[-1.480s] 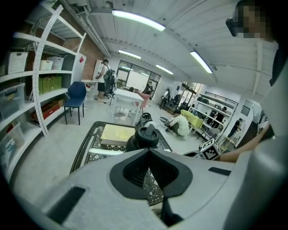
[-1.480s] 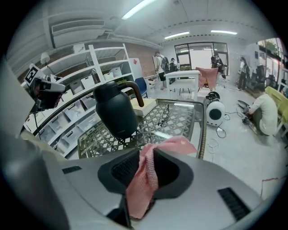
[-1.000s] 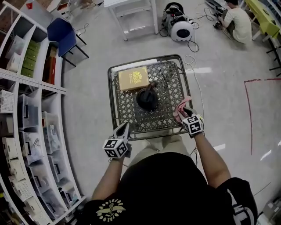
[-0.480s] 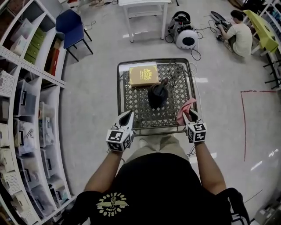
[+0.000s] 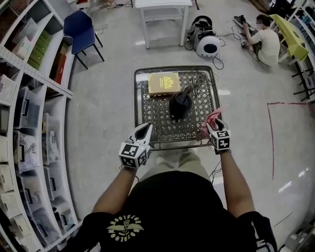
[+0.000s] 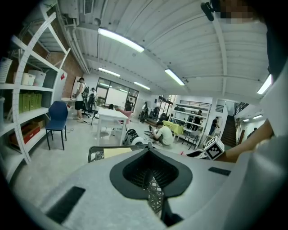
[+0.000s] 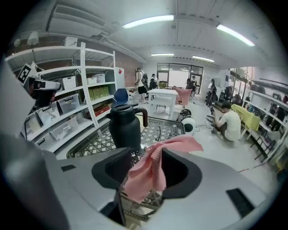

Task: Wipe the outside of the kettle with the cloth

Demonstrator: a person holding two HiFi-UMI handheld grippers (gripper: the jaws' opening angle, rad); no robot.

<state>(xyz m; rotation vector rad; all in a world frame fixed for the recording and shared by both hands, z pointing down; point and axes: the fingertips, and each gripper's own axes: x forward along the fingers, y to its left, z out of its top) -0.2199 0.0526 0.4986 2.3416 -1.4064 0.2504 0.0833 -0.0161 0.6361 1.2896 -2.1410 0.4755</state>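
Note:
A black kettle (image 5: 180, 104) with a dark handle stands upright in the middle of the metal mesh table (image 5: 138, 101); in the right gripper view the kettle (image 7: 125, 127) is ahead and to the left. My right gripper (image 5: 215, 123) is at the table's near right corner, a little short of the kettle. A pink cloth (image 7: 150, 170) sits bunched between its jaws and sticks up above them. The jaws are opening, though both still touch the cloth (image 5: 208, 119). My left gripper (image 5: 146, 129) hovers at the near left edge, shut and empty.
A yellow box (image 5: 164, 83) and some dark cables (image 5: 197, 83) lie at the table's far side. Shelving with bins (image 5: 29, 123) runs along the left. A blue chair (image 5: 81, 32), a white table (image 5: 160, 10), a round white machine (image 5: 206, 42) and a seated person (image 5: 268, 42) are beyond.
Both grippers have lifted a little at the table's near edge, the left one closing in on the rim. The cloth stays with the right gripper.

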